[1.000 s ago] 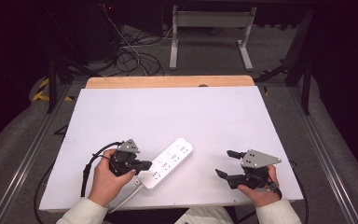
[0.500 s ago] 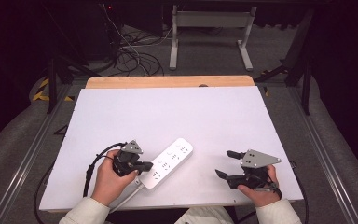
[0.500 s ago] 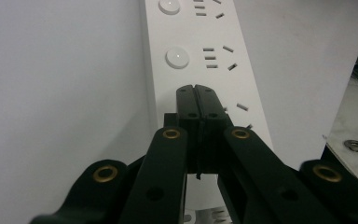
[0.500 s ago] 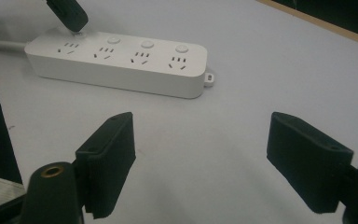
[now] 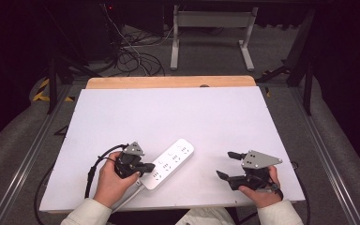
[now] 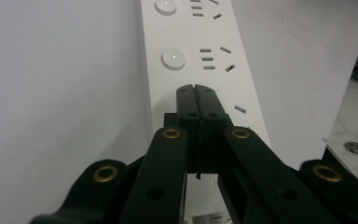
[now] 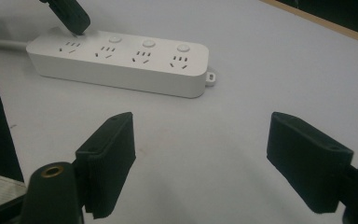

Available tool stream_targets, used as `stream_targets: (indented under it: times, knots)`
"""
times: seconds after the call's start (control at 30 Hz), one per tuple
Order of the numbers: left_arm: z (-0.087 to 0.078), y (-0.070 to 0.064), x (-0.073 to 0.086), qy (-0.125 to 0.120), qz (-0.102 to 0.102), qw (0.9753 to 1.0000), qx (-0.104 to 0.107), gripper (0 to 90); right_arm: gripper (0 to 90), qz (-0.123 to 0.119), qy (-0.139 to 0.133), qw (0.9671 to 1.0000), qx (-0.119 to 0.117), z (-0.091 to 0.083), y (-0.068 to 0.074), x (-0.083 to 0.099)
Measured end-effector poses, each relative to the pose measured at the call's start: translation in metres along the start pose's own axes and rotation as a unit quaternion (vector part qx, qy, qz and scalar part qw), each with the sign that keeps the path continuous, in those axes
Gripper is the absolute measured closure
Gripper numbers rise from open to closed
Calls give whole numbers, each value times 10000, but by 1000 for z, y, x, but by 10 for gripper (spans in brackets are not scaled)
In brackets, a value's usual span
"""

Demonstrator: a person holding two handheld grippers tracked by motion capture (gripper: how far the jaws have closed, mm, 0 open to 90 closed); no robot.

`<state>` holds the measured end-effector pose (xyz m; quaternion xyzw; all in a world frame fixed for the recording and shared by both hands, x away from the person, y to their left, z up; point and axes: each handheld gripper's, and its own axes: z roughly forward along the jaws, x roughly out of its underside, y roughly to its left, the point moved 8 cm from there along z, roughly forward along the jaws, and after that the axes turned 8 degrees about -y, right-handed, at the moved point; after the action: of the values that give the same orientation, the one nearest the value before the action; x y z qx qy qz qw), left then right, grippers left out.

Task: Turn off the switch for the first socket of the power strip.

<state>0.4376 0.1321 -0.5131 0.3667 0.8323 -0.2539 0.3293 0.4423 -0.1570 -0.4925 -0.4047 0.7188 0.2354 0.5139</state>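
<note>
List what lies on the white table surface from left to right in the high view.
Left hand-held gripper, jaws shut, tips on the near end of the power strip → white power strip → bare table → right hand-held gripper, jaws open.

Black left gripper (image 5: 151,165) and right gripper (image 5: 225,165) (brass rivets, grey three-cornered plates), black cables, pale sleeves (image 5: 86,213)

Left gripper (image 5: 149,166) held low in the left hand (image 5: 108,178), jaws pressed together, tips pointing right; right gripper (image 5: 227,165) in the right hand (image 5: 260,189), jaws spread wide apart
</note>
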Motion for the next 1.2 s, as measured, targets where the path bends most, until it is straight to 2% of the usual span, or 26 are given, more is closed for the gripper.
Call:
stream_targets:
  times: [0.2, 0.43, 0.5, 0.53, 0.87, 1.2]
  knots:
    - [1, 0, 1, -20, 36, 10000, -80, 900, 238, 0, -10, 10000, -1, 0, -1, 0]
    - [2, -1, 1, 8, 198, 9996, -178, 900, 238, -22, 11, 10000, -3, 0, 0, 0]
    - [3, 0, 1, -2, 282, 9991, -304, 900, 238, -24, 9, 10000, 2, -1, 0, 0]
    - [2, 3, 1, 28, 412, 9979, -493, 900, 238, -20, 10, 10000, -6, -1, 0, 0]
    - [2, 2, 2, 11, 461, 9975, -541, 900, 238, -31, 11, 10000, -13, -1, 0, 0]
    - [5, -3, 1, -18, 705, 9953, -671, 900, 238, -34, 13, 10000, -28, -1, 1, 0]
